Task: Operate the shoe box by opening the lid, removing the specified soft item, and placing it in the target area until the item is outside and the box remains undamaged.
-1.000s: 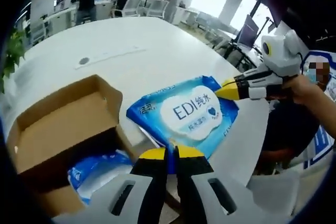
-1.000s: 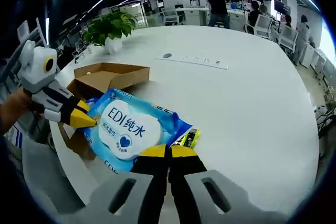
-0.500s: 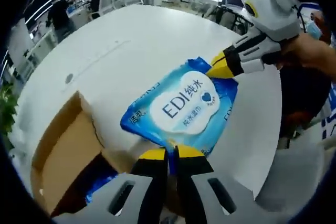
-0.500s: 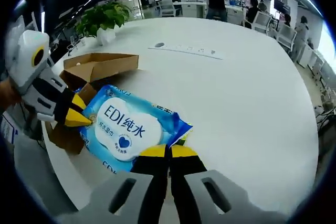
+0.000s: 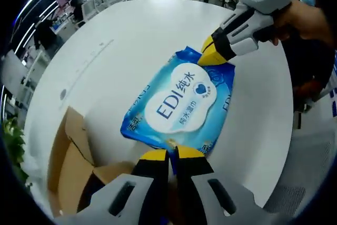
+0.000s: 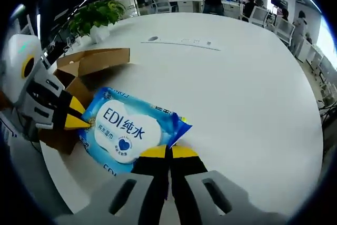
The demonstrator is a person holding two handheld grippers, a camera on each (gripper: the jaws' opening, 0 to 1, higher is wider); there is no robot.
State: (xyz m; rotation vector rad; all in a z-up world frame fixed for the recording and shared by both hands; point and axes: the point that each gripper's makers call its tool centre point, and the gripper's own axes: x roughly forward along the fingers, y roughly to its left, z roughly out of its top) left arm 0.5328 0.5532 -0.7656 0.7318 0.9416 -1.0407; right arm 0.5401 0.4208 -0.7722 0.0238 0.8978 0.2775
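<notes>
A soft blue wipes pack [image 5: 181,106] with a white "EDI" label is held by both ends just above the white table [image 5: 131,40]. My left gripper [image 5: 168,154] is shut on its near edge. The right gripper [image 5: 210,57] comes in from the upper right, shut on the far corner. In the right gripper view the pack [image 6: 129,130] sits between my right gripper [image 6: 168,151], shut on its near corner, and the left gripper [image 6: 79,121] at its left end. The open brown cardboard box [image 5: 68,162] [image 6: 89,67] lies beside the pack, flaps up.
A potted plant [image 6: 97,17] stands behind the box near the table edge. A flush socket strip [image 6: 181,43] runs across the table's middle [image 6: 237,88]. A person's hand [image 5: 310,19] holds the right gripper. People and desks fill the far background.
Held at both ends, the pack has moved off the box and out over the table. Both views have tilted downward, so the box now sits further to the side.
</notes>
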